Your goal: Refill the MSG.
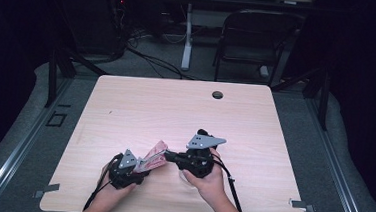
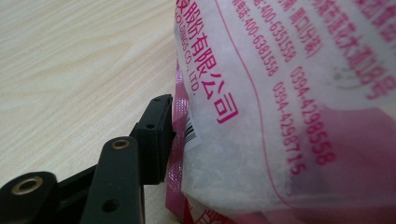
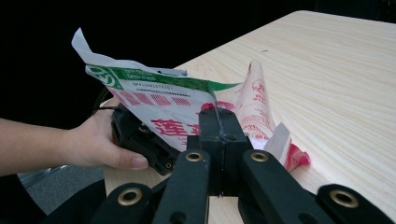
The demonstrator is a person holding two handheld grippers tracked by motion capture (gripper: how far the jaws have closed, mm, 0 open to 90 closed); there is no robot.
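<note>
both grippers work one item: a printed plastic packet (image 1: 153, 156), pink, white and green, held up off the table (image 1: 185, 116) between the two hands near the front edge.

right gripper (image 3: 219, 128): jaws clenched flat on a thin edge of the packet (image 3: 187, 100), pads meeting with the film pinched between them. in the high view this gripper (image 1: 170, 156) reaches in from the right, its grey three-cornered plate on top.

left gripper (image 1: 139, 167): grips the opposite end of the packet. in the left gripper view one black jaw presses against the pink sealed seam of the packet (image 2: 280, 93); the other jaw is hidden behind the film, so the closure is a judgement, but the packet stays aloft at this end, so i log it as grasping.

why held this way: two pinches on opposite edges, packet lifted clear of the wood. this looks like a set-up for pulling the film apart or tearing it open; the torn white flap at the top fits that.

materials: thin crinkled film, semi-translucent white with pink print, a barcode at the seam, a green band along the upper edge. seam strip is glossy, ribbed. contents look pale and granular or powdery through the film; cannot tell which. table is pale wood-grain laminate, smooth, matt.
</note>
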